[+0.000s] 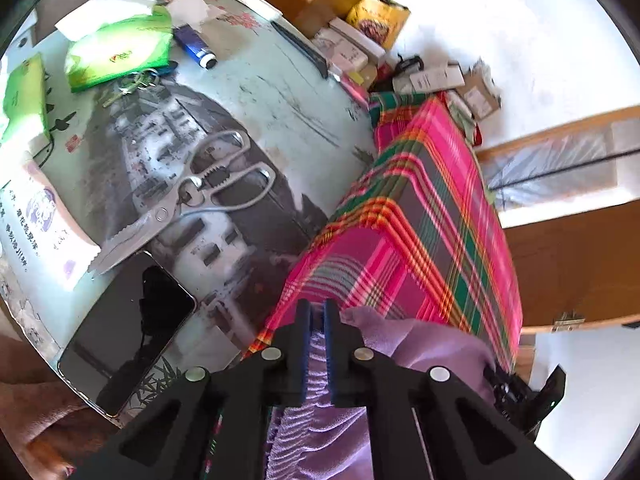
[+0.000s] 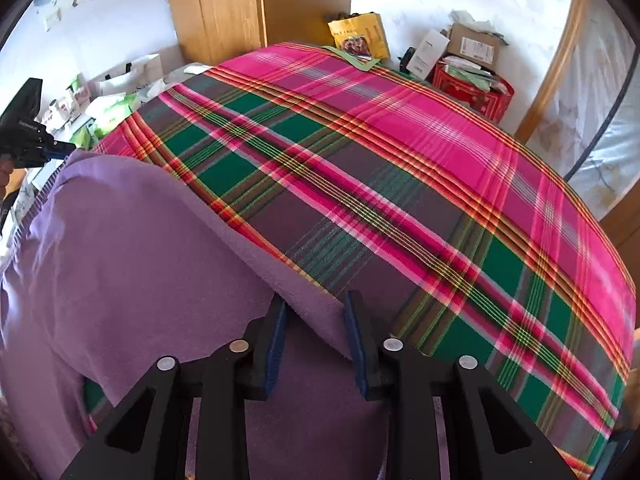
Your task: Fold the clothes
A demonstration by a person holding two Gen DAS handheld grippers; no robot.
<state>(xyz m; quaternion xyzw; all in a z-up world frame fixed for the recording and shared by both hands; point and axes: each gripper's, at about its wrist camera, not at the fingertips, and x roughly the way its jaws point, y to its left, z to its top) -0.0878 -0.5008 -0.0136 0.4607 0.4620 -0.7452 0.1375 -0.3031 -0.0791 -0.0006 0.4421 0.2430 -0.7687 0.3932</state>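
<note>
A purple fleece garment (image 2: 132, 248) lies on the near left part of a bed covered with a pink and green plaid sheet (image 2: 400, 152). My left gripper (image 1: 318, 320) is shut on the garment's ribbed hem (image 1: 316, 420), at the bed's edge beside a table. It also shows at the far left of the right wrist view, as the left gripper (image 2: 52, 148). My right gripper (image 2: 316, 320) points down at the garment's near edge. Smooth purple cloth lies between its blue pads (image 2: 278, 336), which stand apart with no visible pinch.
Left of the bed stands a table with a printed cover (image 1: 256, 92). On it are kitchen scissors (image 1: 192, 196), a phone (image 1: 128, 332), tissue packs (image 1: 116, 52), keys and a lighter. Boxes and bags (image 2: 472, 60) are piled beyond the bed, and a wooden wardrobe (image 2: 224, 4) stands behind.
</note>
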